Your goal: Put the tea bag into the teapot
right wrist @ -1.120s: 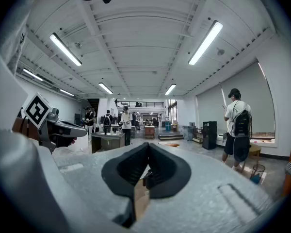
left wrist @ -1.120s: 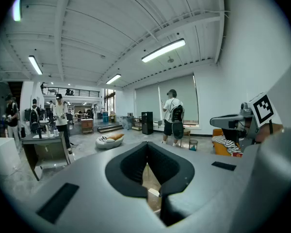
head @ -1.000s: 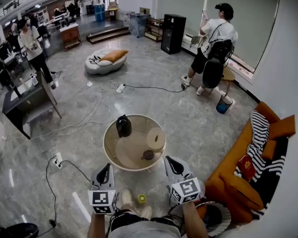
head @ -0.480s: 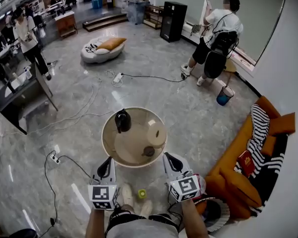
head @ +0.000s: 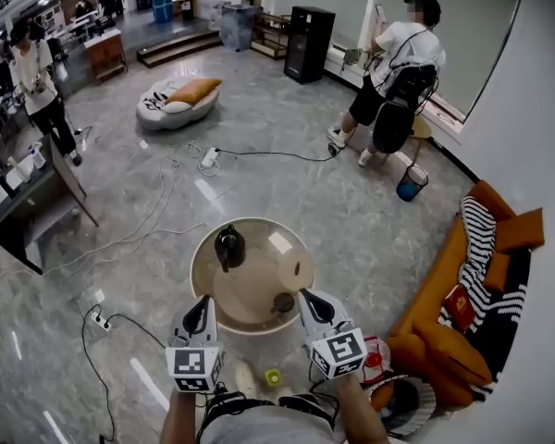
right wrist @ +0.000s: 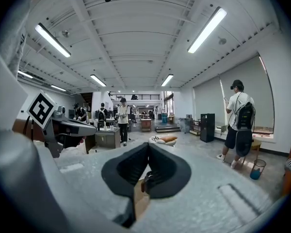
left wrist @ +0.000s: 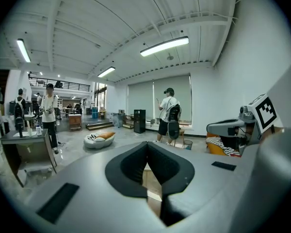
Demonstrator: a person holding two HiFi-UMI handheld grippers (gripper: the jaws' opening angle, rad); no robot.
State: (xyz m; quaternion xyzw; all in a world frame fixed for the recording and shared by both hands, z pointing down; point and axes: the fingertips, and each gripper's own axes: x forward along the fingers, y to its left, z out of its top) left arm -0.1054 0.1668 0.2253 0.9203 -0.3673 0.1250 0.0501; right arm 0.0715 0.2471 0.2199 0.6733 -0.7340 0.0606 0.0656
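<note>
A round beige table [head: 224, 296] stands just ahead of me. The black teapot [head: 229, 246] is upright at its far left. On the right side lies a pale cylinder [head: 294, 269], and near the front edge sits a small dark round object [head: 283, 302]. I cannot pick out a tea bag. My left gripper [head: 201, 306] hangs shut at the table's near left edge with nothing in it. My right gripper [head: 307, 300] is shut and empty too, its tip just right of the dark object. In the gripper views both pairs of jaws meet: left [left wrist: 146, 144], right [right wrist: 148, 145].
An orange sofa [head: 449, 336] with a striped throw is close on the right. Cables and a power strip [head: 97, 320] lie on the grey floor at left. A small yellow-green item [head: 273, 377] is by my feet. A person with a backpack [head: 393, 81] stands far off beside a blue bucket [head: 409, 185].
Both grippers have come a little forward to the table's near edge; the right tip now reaches beside the dark object. The view has shifted slightly. The jaws stay shut.
</note>
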